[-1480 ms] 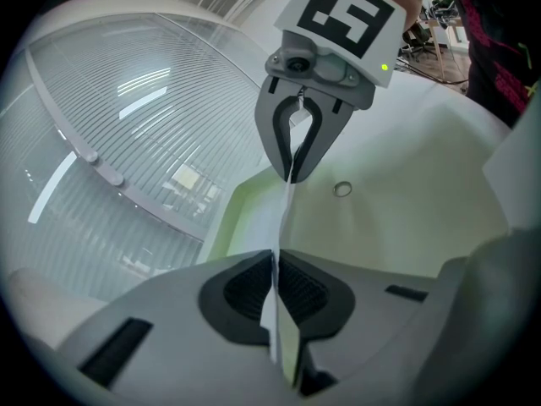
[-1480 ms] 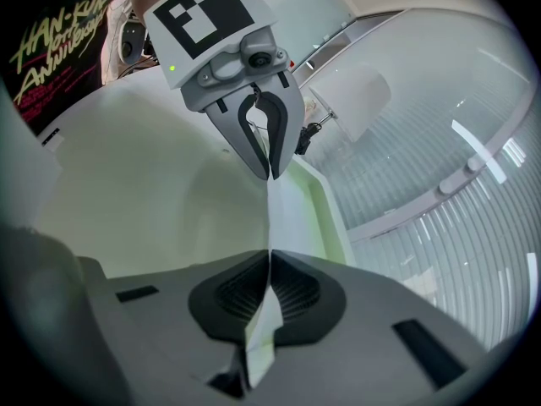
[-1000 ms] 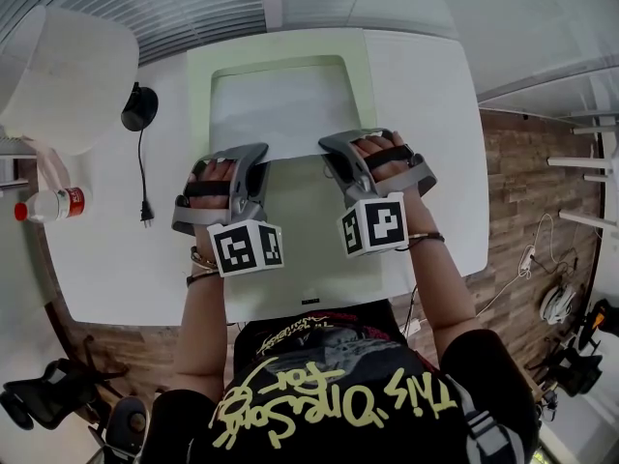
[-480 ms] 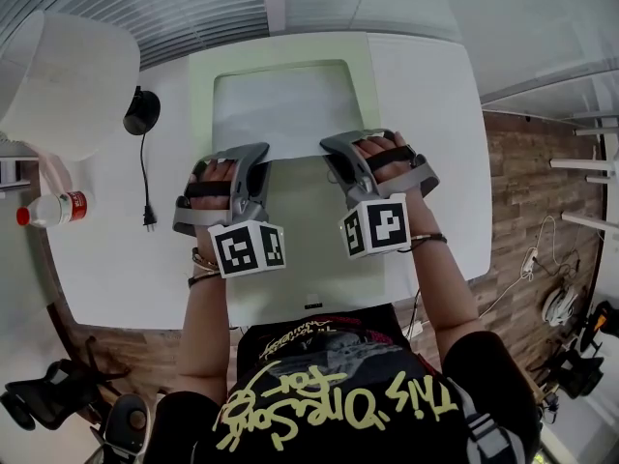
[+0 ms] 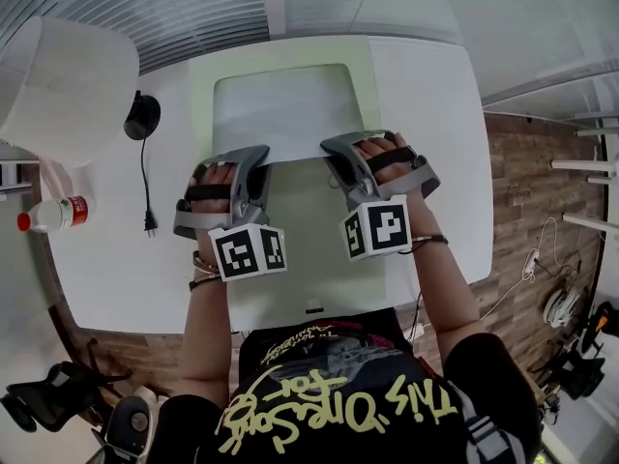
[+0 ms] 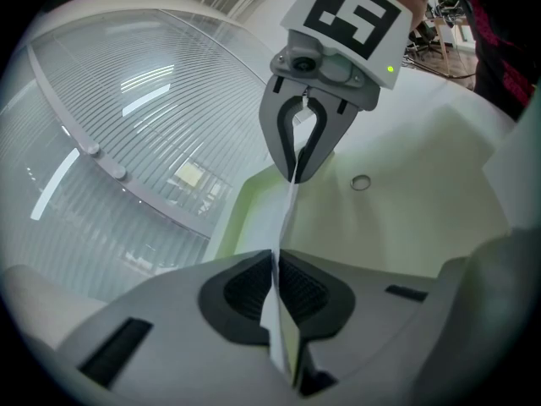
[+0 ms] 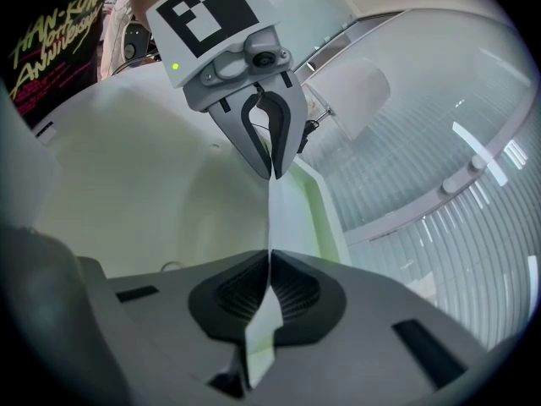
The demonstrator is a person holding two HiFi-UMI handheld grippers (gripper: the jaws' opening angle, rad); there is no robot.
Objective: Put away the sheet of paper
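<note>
Our left gripper (image 6: 275, 282) is clamped on the near edge of the sheet of paper (image 5: 285, 114), and our right gripper (image 7: 269, 288) is clamped on the same edge further along, so the sheet hangs stretched between the two and reaches away from us over the green mat (image 5: 290, 249) on the white table (image 5: 440, 162). Each grip takes only a narrow strip of the edge: if the hands drift apart the paper may tear or pull out of one set of pads; if they come together it will buckle and crease in the middle. If one gripper lets go ahead of the other, the free corner will likely swing down and fold. The far end is unsupported by us, and we cannot tell whether it rests on the mat, so a quick move could make it flap or drag. A bottle (image 5: 53, 214) and a black cable (image 5: 143, 177) lie off to the left, well apart; a wide sweep could catch them
</note>
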